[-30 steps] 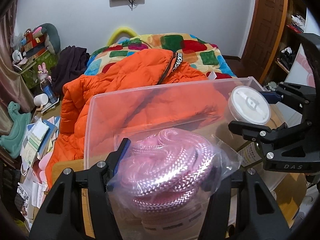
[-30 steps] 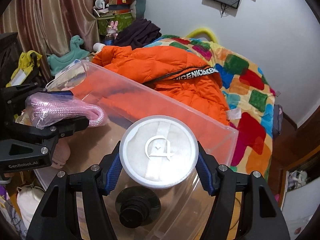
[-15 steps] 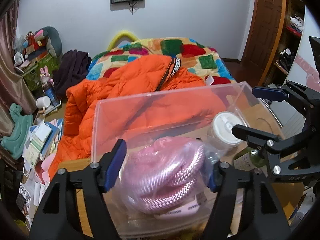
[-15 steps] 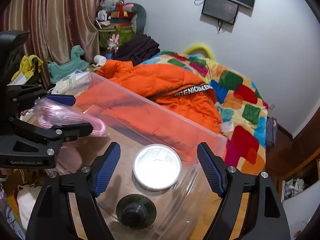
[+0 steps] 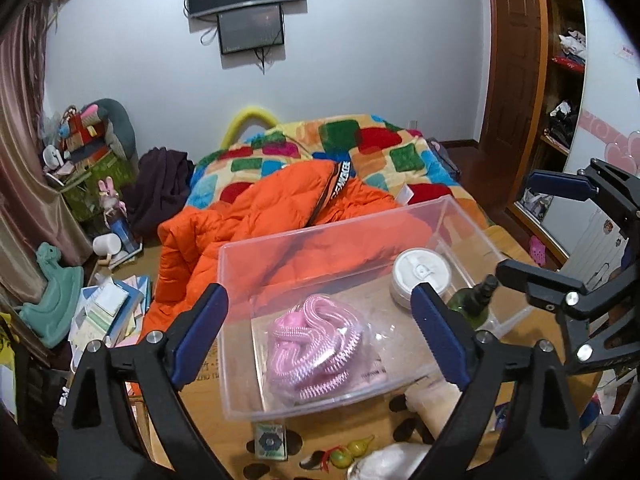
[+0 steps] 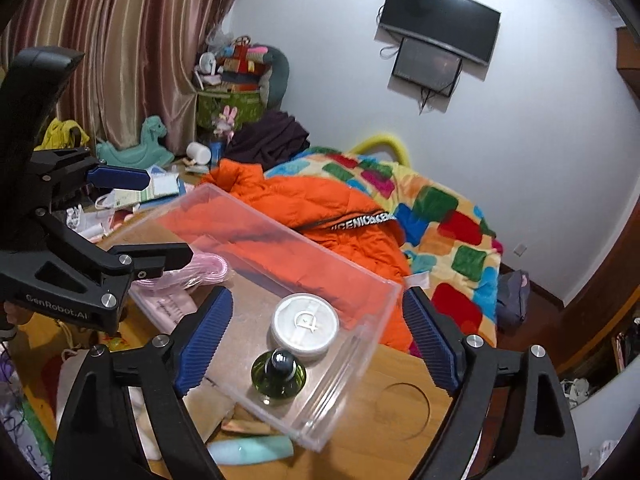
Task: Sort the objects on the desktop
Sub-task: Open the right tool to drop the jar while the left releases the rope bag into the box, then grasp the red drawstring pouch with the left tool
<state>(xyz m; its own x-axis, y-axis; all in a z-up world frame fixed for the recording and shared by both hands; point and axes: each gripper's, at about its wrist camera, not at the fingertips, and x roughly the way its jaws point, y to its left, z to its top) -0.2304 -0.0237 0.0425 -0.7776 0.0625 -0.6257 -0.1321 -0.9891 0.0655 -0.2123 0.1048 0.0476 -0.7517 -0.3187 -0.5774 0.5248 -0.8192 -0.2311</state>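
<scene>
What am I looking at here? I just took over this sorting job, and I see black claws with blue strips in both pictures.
There is no robot arm: a person carries a two-fingered tool in each hand, and a camera on each looks out along its fingers. The left gripper fills the bottom of the left view, the right gripper the right view; each also shows at the other picture's edge. Both have just been opening and now hold nothing. On the wooden desk stands a clear plastic box. Inside lie a bagged pink rope, a white round tub and a green bottle. Small items lie loose in front of the box.
</scene>
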